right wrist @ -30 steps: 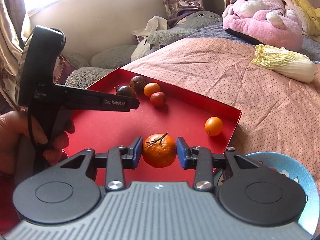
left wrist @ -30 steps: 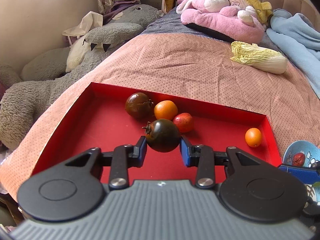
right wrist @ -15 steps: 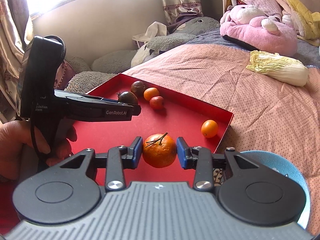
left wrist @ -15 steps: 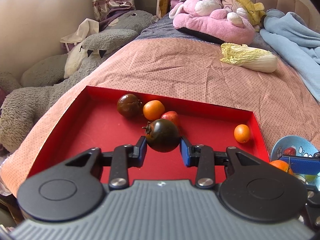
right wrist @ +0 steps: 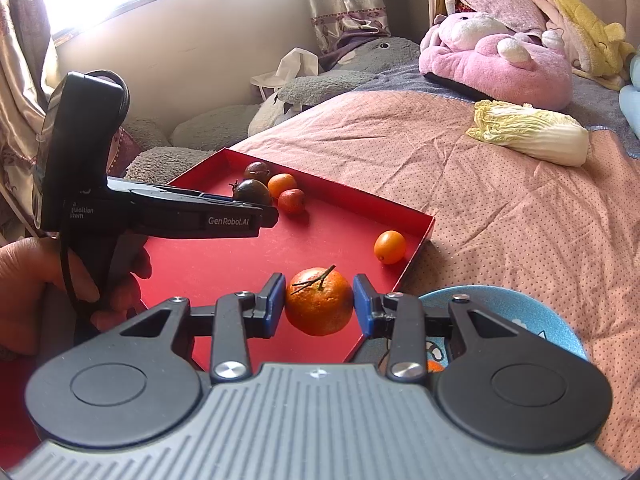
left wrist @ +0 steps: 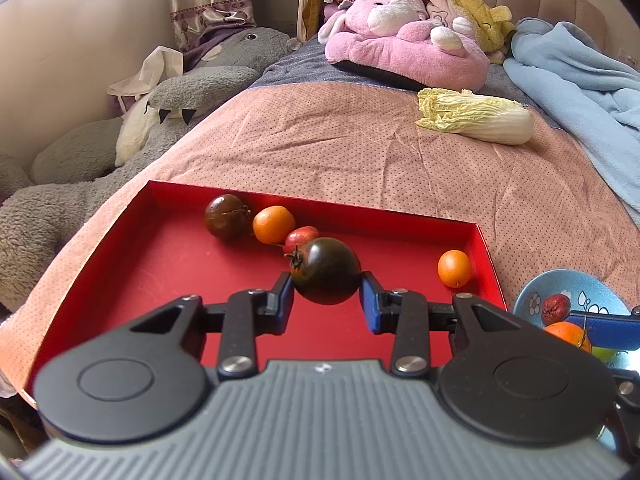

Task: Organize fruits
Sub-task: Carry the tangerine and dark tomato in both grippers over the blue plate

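Both grippers have drawn back: left gripper (left wrist: 326,300) clamps the dark tomato (left wrist: 326,270) between its pads above the red tray (left wrist: 160,264), right gripper (right wrist: 319,306) likewise grips the tangerine (right wrist: 319,301); transfer underway, next needs aligned lowering.

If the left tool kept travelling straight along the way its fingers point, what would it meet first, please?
Carrying the dark tomato, the left tool would probably meet the small red fruit just beyond it in the red tray, with the orange fruit beside that. Depth is hard to judge here.
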The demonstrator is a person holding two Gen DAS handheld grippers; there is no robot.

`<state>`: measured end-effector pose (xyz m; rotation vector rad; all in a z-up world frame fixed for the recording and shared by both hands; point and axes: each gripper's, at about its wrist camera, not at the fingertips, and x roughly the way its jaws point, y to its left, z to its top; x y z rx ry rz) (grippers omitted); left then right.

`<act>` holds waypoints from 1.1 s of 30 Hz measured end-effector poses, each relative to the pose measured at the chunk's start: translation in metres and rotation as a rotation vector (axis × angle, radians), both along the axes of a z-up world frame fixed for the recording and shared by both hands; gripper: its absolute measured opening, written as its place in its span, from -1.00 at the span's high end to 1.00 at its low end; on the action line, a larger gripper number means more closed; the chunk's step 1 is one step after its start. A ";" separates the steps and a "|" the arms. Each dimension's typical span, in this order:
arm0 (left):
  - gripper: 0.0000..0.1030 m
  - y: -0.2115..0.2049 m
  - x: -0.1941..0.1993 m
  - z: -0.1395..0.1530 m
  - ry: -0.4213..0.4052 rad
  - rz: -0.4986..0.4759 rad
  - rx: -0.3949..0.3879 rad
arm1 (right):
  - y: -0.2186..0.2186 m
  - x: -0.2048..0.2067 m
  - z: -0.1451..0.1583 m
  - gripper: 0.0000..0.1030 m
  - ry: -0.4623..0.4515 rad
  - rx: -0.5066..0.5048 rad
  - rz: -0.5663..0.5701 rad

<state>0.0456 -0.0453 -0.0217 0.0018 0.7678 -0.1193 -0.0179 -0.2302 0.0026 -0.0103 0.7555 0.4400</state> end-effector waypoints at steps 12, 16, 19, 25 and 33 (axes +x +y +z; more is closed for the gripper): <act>0.25 -0.032 0.004 0.000 -0.006 -0.058 -0.006 | -0.030 -0.011 0.007 0.17 -0.011 -0.003 -0.053; 0.25 -0.043 0.004 0.000 -0.009 -0.081 -0.002 | -0.040 -0.013 0.007 0.17 -0.012 -0.006 -0.076; 0.25 -0.047 0.003 0.000 -0.010 -0.094 -0.002 | -0.049 -0.017 0.007 0.17 -0.011 -0.009 -0.092; 0.25 -0.054 -0.004 0.001 -0.021 -0.119 -0.001 | -0.069 -0.023 0.001 0.17 0.001 -0.021 -0.128; 0.25 -0.075 -0.017 -0.001 -0.024 -0.179 0.004 | -0.093 -0.040 -0.004 0.17 0.014 -0.044 -0.169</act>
